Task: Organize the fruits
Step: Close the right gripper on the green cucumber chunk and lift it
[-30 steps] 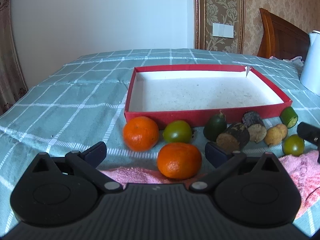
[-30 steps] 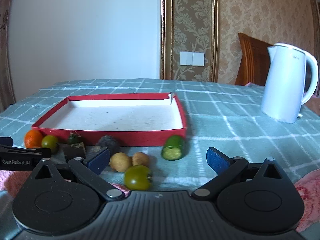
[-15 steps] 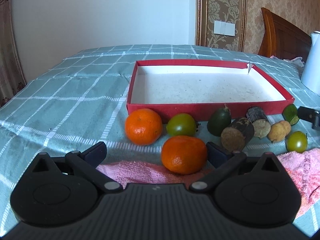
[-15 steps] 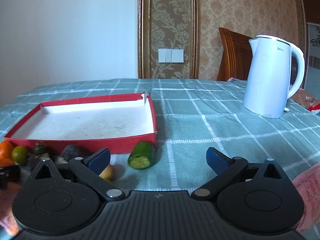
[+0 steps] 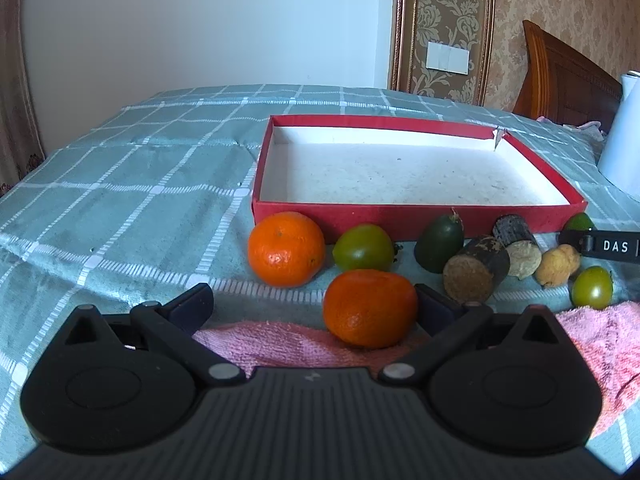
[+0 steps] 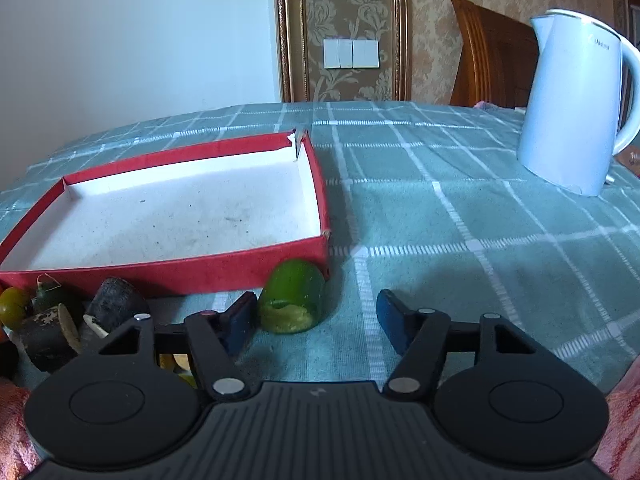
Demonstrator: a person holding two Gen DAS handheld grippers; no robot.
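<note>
Low in the frame's centre, just before the red tray [image 6: 256,268], the cut green fruit [image 6: 292,302] looks light, soft and slick-skinned, so the closing, still-empty right claw [image 6: 316,320] should pinch its rounded flanks gently.

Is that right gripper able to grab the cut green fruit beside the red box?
Probably yes: the cut green fruit lies between the closing right gripper fingers, nothing blocking it.

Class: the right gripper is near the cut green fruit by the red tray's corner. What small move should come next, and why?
Probably ease the right gripper forward. Its jaws are closing, but the cut green fruit lies just ahead of the fingertips, not yet between them.
</note>
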